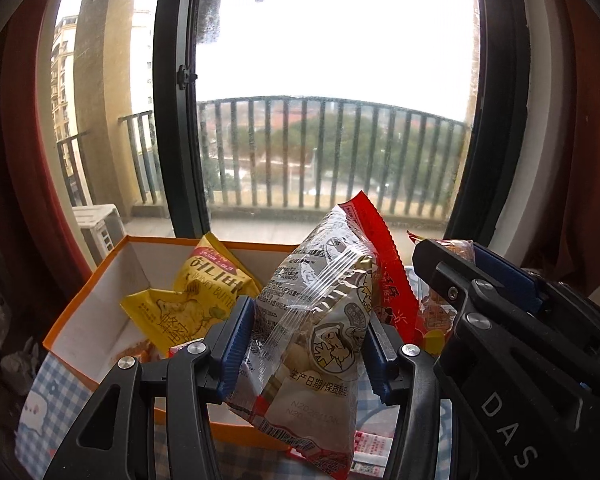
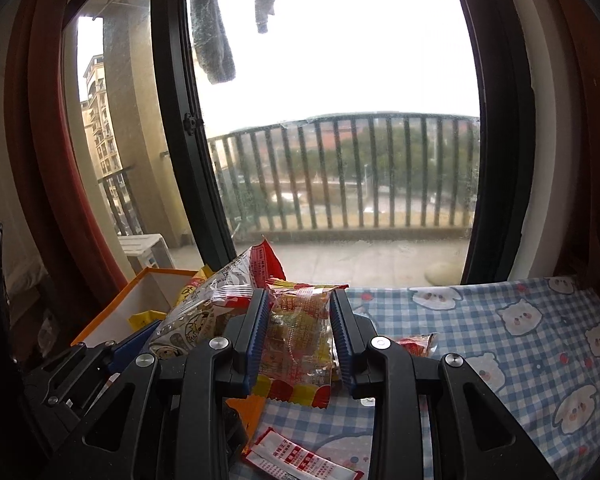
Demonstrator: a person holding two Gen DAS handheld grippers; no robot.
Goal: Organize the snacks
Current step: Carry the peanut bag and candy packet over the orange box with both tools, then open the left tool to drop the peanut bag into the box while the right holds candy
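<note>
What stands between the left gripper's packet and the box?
Nothing visible. The grey packet, clamped in the left gripper, is up beside the open box; yellow bags lie inside, leaving bare floor at left.

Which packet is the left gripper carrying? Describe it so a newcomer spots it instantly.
Start at the orange-edged box under the window. Just right of it, the left gripper has its jaws closed on a clear-and-silver snack bag printed with black-and-white cartoon faces. Its neighbours are coloured: yellow bags in the box, a red packet behind it.
</note>
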